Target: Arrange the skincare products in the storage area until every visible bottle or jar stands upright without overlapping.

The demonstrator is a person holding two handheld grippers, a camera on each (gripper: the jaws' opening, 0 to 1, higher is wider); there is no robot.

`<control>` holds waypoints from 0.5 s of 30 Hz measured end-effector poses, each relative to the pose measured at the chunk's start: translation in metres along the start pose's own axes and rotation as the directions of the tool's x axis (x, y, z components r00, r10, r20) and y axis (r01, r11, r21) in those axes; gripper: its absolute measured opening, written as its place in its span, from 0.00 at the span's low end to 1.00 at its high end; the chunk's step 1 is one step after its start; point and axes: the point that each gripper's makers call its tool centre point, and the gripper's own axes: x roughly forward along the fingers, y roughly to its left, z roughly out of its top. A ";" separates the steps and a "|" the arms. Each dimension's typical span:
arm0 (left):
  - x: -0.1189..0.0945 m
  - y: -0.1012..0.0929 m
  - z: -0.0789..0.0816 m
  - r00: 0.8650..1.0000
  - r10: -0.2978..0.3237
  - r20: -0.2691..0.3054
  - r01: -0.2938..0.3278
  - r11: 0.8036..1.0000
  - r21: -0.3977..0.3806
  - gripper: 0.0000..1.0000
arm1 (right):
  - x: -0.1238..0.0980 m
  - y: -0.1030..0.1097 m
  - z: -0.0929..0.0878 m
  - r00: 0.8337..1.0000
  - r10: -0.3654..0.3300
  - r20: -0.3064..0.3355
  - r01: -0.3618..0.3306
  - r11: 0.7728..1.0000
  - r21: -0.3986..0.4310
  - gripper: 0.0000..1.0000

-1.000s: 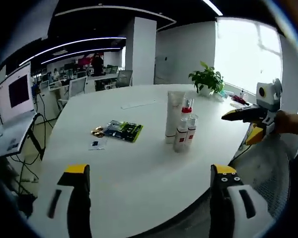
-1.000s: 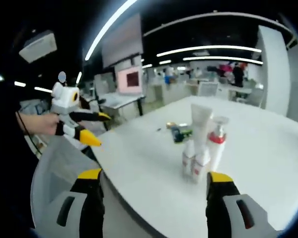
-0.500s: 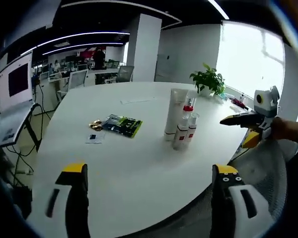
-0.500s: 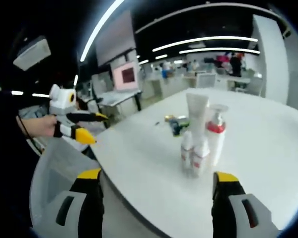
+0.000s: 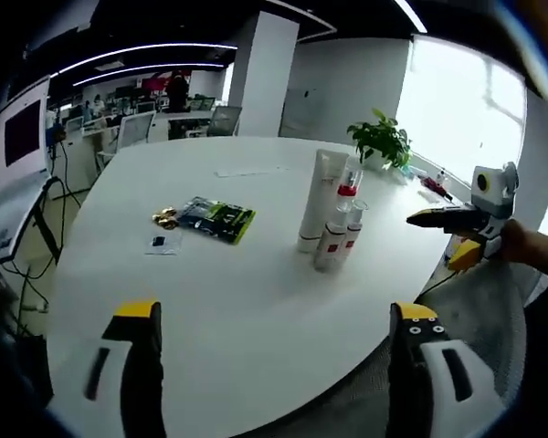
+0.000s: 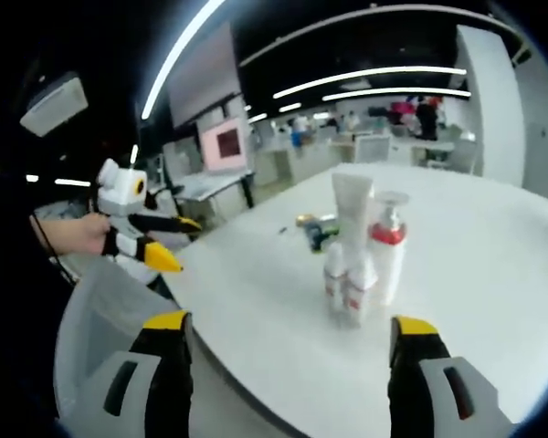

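A white oval table [image 5: 256, 301] carries a tight cluster of skincare products, all upright. In the left gripper view the cluster stands right of centre, at about 1 o'clock from the middle of the picture: a tall white tube [image 5: 316, 199] standing on its cap, a pump bottle with a red collar [image 5: 345, 203] just beside it, and two small white bottles with red labels [image 5: 331, 245] in front, touching or nearly touching one another. In the right gripper view the same group sits near the centre — the tube [image 6: 349, 219] at the back, the pump bottle [image 6: 386, 257] to its right, the small bottles [image 6: 347, 288] in front.

At 10 o'clock from the cluster in the left gripper view lie a dark green-and-yellow packet [image 5: 212, 218], something small and gold [image 5: 166, 218] touching its end, and a small card [image 5: 162, 243] just beside them. A potted plant [image 5: 382, 142] stands at the far edge, near the window.

The left gripper [image 5: 274, 319] has its jaws spread wide, nothing between them, held over the near edge of the table. The right gripper [image 6: 288, 324] is likewise spread and empty, well apart from the bottles. Each gripper shows in the other's view, held in a hand [image 6: 80, 234] beside the table.
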 end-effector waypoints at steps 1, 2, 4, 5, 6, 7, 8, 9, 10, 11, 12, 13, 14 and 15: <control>0.002 0.000 0.001 1.000 -0.006 -0.003 0.006 1.000 -0.003 0.98 | 0.000 0.000 0.000 1.000 -0.001 0.000 0.001 1.000 0.002 0.91; 0.005 0.000 0.002 1.000 -0.010 -0.007 0.010 1.000 -0.004 0.98 | 0.000 -0.001 0.000 1.000 -0.004 0.002 0.004 1.000 0.007 0.91; 0.011 0.001 0.003 1.000 -0.012 -0.012 0.012 1.000 0.000 0.97 | -0.001 -0.002 0.000 1.000 -0.006 0.004 0.006 1.000 0.013 0.91; 0.015 0.001 0.004 1.000 -0.014 -0.017 0.014 1.000 0.001 0.97 | -0.001 -0.002 0.000 1.000 -0.008 0.006 0.008 1.000 0.016 0.91; 0.018 0.002 0.005 1.000 -0.016 -0.020 0.016 1.000 -0.001 0.96 | -0.001 -0.003 0.000 1.000 -0.009 0.005 0.009 1.000 0.016 0.91; 0.021 0.003 0.005 1.000 -0.020 -0.024 0.020 1.000 -0.010 0.96 | -0.001 -0.003 0.000 1.000 -0.009 0.003 0.009 1.000 0.016 0.91; 0.023 0.004 0.005 0.999 -0.023 -0.027 0.023 1.000 -0.016 0.95 | -0.001 -0.003 -0.001 1.000 -0.009 0.000 0.009 1.000 0.017 0.91; 0.026 0.004 0.006 0.999 -0.027 -0.030 0.027 0.999 -0.026 0.95 | -0.001 -0.003 -0.001 1.000 -0.009 -0.004 0.009 1.000 0.017 0.91; 0.028 0.005 0.007 0.999 -0.031 -0.032 0.030 0.999 -0.030 0.94 | 0.000 -0.003 -0.002 1.000 -0.009 -0.006 0.009 1.000 0.018 0.91; 0.030 0.005 0.007 0.999 -0.031 -0.033 0.030 0.999 -0.032 0.94 | 0.000 -0.004 -0.002 1.000 -0.009 -0.008 0.009 1.000 0.020 0.91; 0.034 0.007 0.008 0.999 -0.033 -0.037 0.032 0.999 -0.034 0.93 | 0.000 -0.004 -0.002 1.000 -0.010 -0.009 0.010 1.000 0.022 0.91; 0.036 0.007 0.008 0.998 -0.036 -0.042 0.035 0.999 -0.034 0.93 | 0.000 -0.004 -0.002 1.000 -0.010 -0.009 0.010 1.000 0.024 0.91; 0.040 0.008 0.008 0.998 -0.042 -0.048 0.041 0.998 -0.037 0.92 | 0.000 -0.005 -0.002 1.000 -0.011 -0.009 0.011 1.000 0.026 0.91; 0.043 0.010 0.008 0.998 -0.045 -0.051 0.043 0.998 -0.041 0.91 | 0.000 -0.005 -0.002 1.000 -0.012 -0.009 0.012 0.999 0.030 0.91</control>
